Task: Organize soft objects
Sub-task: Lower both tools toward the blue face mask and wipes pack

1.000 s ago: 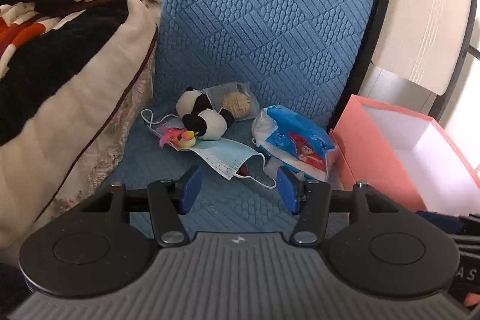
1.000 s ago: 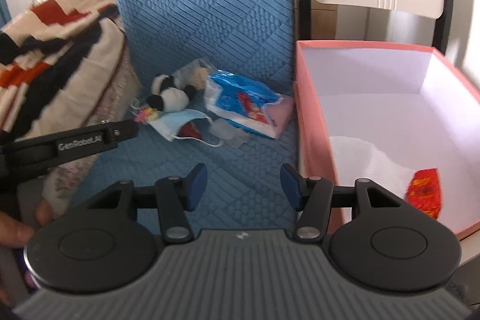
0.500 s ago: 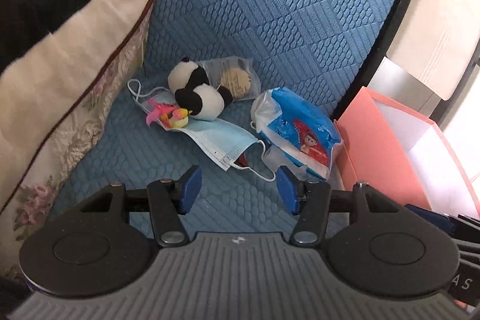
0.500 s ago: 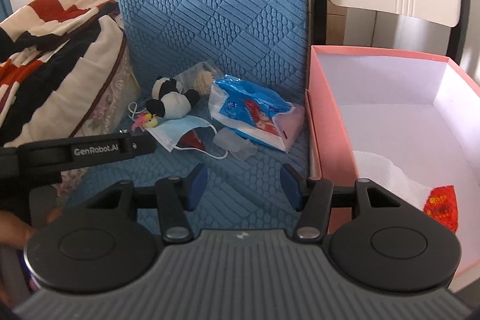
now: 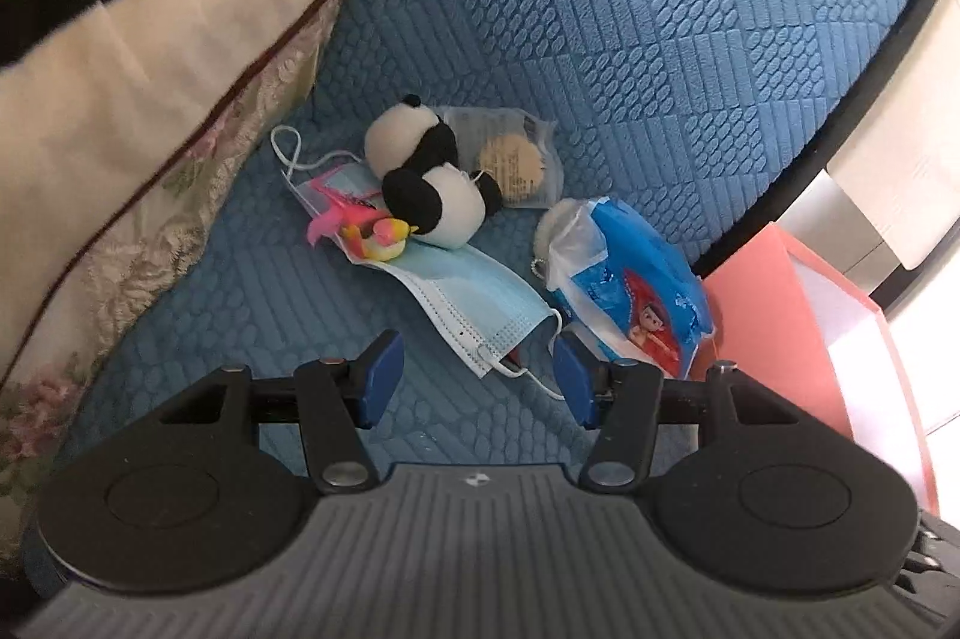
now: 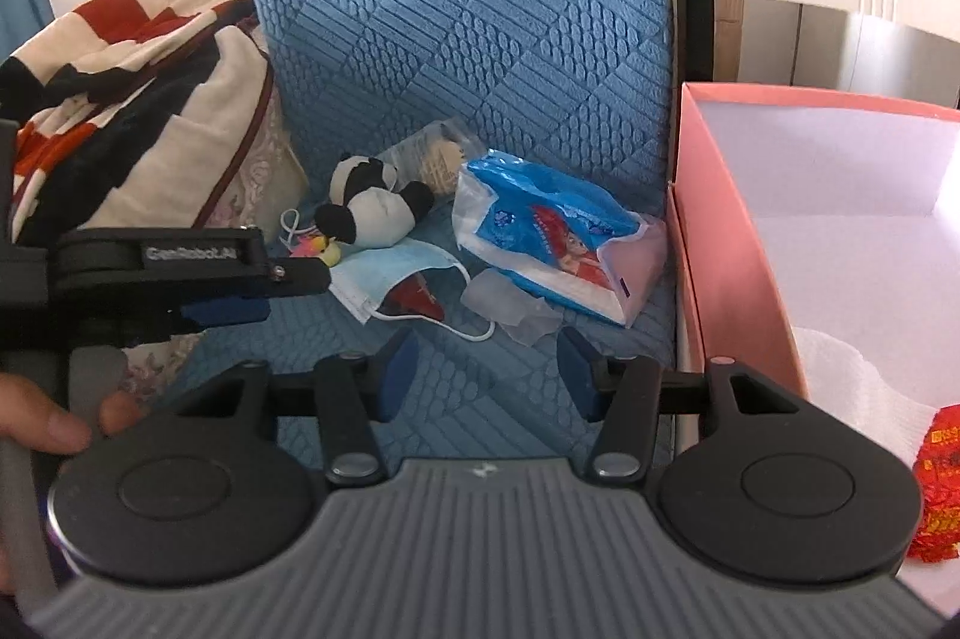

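Note:
A panda plush [image 5: 429, 183] [image 6: 372, 204] lies on the blue seat cushion [image 5: 288, 303] beside a light blue face mask [image 5: 462, 297] [image 6: 384, 276], a small pink and yellow toy [image 5: 375, 231] and a clear packet holding a round pad [image 5: 510, 156]. To their right sits a blue tissue pack [image 5: 636, 291] [image 6: 540, 234]. My left gripper [image 5: 474, 378] is open just short of the mask's near corner, nothing between its fingers. My right gripper [image 6: 486, 369] hangs over bare cushion near a clear wrapper [image 6: 510, 306]; its jaws are closing slightly with nothing between them.
A pink box [image 6: 720, 243] [image 5: 774, 315] with a white inside stands right of the cushion, holding white paper and a red packet [image 6: 942, 471]. A striped blanket [image 6: 120, 87] [image 5: 120, 9] is heaped on the left. A hand [image 6: 48, 423] grips the left tool's handle.
Both grippers have moved in closer to the pile on the seat and lower. The left one has rolled and now stands at the mask's corner; the box has slid rightward in its view.

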